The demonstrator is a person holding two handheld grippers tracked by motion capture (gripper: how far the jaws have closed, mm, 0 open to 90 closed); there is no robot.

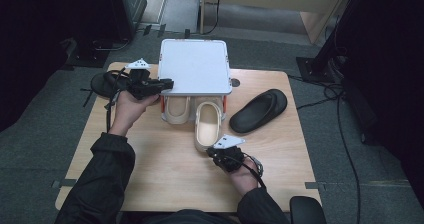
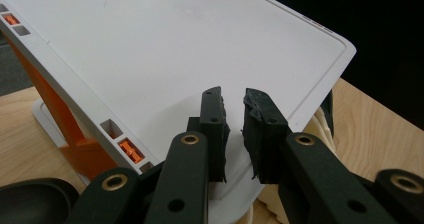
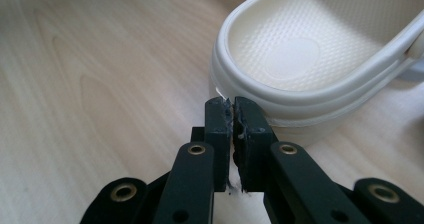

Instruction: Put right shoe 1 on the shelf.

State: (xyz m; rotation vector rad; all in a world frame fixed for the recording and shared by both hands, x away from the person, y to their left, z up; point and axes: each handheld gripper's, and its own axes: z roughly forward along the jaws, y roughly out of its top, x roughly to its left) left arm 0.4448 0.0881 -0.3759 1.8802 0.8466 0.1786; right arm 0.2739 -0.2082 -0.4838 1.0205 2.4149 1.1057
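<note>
Cream clog [image 1: 207, 126] lengthwise away from person, toe under white rack [image 1: 195, 66], heel at closed right tongs [image 1: 216, 153], left tongs [image 1: 167, 84] nearly together, empty, at rack corner

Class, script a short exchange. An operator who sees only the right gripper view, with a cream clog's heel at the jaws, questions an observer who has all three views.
Operator: My right gripper is closed at the heel of a cream clog. Where does the toe point?
Observer: Towards a white-topped rack. The toe reaches the rack's front edge.
Operator: Where is the other gripper?
Observer: The left gripper is at the near left corner of the rack's top.
</note>
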